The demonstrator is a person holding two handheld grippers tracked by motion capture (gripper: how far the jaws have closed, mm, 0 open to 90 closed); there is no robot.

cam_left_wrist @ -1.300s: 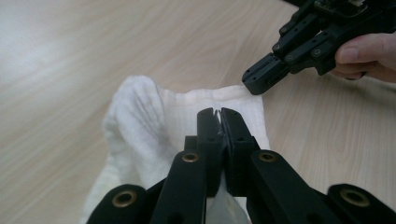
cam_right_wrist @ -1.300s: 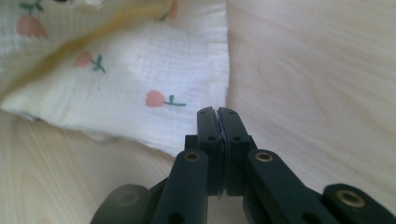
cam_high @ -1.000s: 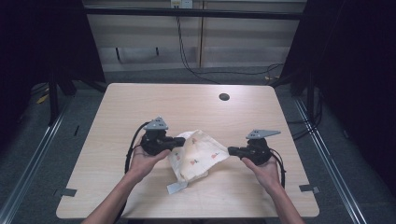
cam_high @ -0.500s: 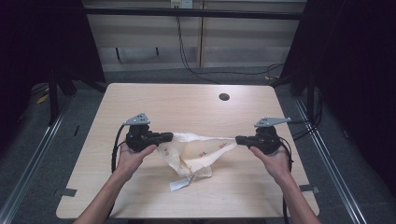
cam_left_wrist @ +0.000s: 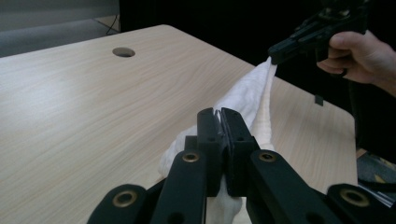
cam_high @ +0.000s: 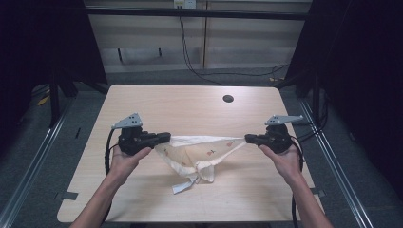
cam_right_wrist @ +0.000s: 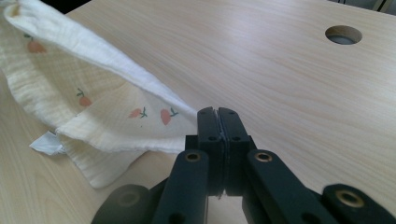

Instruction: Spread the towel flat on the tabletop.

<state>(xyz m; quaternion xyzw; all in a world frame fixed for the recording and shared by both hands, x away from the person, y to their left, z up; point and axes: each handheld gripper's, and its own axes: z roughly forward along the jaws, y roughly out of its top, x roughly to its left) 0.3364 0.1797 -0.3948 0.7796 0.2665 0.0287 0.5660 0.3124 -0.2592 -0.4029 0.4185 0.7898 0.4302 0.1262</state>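
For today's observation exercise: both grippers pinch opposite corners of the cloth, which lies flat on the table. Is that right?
Not quite. The left gripper and right gripper do pinch opposite corners of the cloth, but it is stretched between them and sags, not flat on the table. The high view shows it.

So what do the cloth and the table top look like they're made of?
The cloth looks like soft, crinkled cotton gauze, matte cream with small printed orange fruit motifs; the fine ribbed weave and limp drape between both tools suggest it. The table top looks like light wood-grain laminate or veneer, smooth with a slight sheen; real wood cannot be ruled out.
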